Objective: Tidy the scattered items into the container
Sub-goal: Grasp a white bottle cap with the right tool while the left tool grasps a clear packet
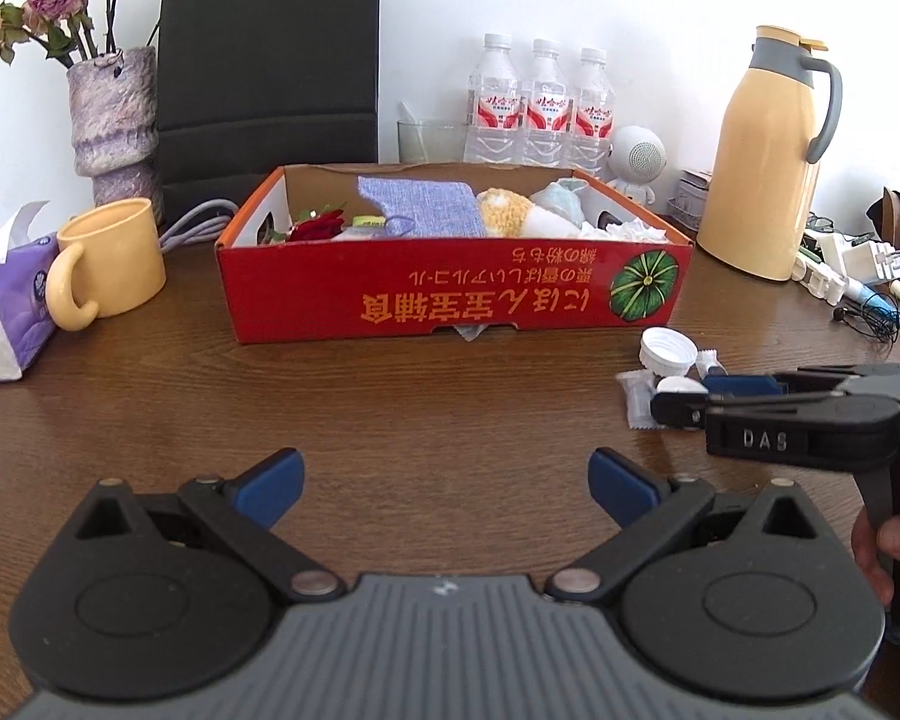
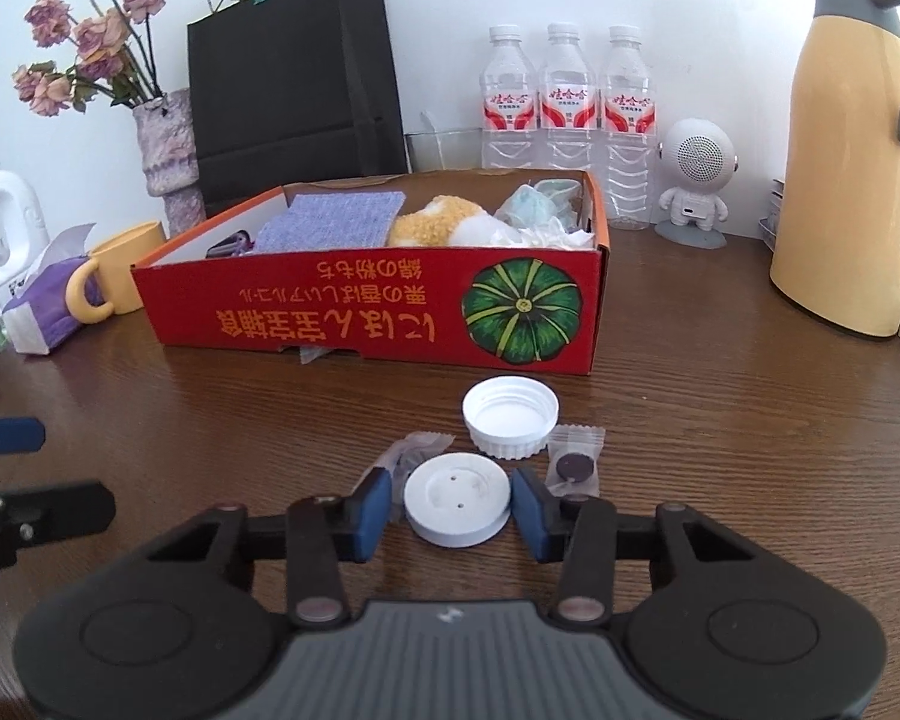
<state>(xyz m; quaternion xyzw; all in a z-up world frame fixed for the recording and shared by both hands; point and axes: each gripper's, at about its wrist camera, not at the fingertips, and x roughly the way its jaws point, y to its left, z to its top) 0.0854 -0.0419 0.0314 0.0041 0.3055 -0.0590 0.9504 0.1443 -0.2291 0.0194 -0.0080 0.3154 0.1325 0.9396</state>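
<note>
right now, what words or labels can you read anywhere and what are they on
"DAS": raised letters on the right gripper body, seen from the left wrist camera.
Red box: orange East Asian lettering, upside down, not surely readable, beside a green pumpkin picture.
Three water bottles: red label characters, too small to read.

"DAS" reads on the right claw (image 1: 684,393)'s black body.

3 water bottles (image 2: 570,114), 2 sachets (image 2: 576,459), 1 cap (image 2: 510,423), maybe more hidden.

wall (image 2: 720,12): plain white | table (image 2: 720,372): dark wood grain | light: bright, even
</note>
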